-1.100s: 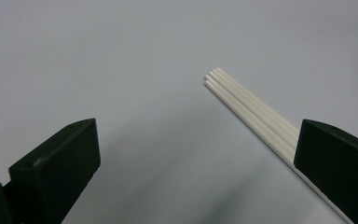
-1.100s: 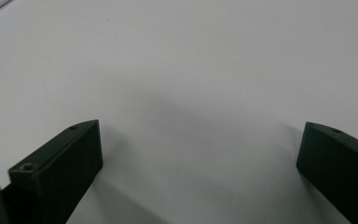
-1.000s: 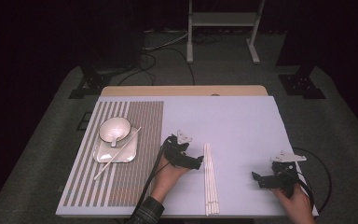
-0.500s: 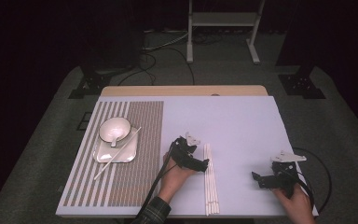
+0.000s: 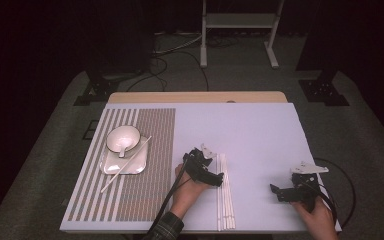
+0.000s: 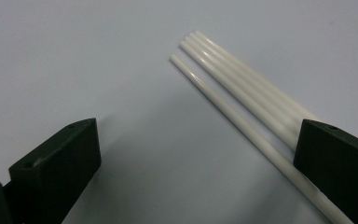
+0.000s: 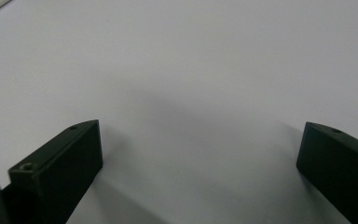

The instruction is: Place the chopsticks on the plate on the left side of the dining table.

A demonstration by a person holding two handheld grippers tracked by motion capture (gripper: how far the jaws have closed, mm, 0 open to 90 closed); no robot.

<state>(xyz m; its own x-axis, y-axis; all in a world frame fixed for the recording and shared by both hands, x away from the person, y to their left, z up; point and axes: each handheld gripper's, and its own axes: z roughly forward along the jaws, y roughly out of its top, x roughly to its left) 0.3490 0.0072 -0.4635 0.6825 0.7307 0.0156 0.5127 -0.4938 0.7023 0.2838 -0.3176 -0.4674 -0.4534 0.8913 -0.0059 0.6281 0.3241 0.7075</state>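
Several white chopsticks (image 5: 225,192) lie side by side on the pale mat, running front to back. My left gripper (image 5: 215,176) hovers at their left side, open. In the left gripper view the chopsticks (image 6: 242,100) run diagonally, and the nearest one passes just inside the right jaw; nothing is clamped. My right gripper (image 5: 280,192) rests near the front right of the mat, open, with bare mat (image 7: 191,84) between its jaws. A white bowl (image 5: 123,139) sits on a white plate (image 5: 130,165) on the striped placemat, and one chopstick (image 5: 125,165) lies across the plate.
The striped placemat (image 5: 145,200) covers the table's left part. The pale mat (image 5: 250,130) spreads over the middle and right. Cables trail from both grippers toward the front edge. A metal stand (image 5: 240,20) and floor cables sit beyond the table.
My left gripper has moved right, from beside the placemat edge to the chopstick bundle. The right gripper has stayed put.
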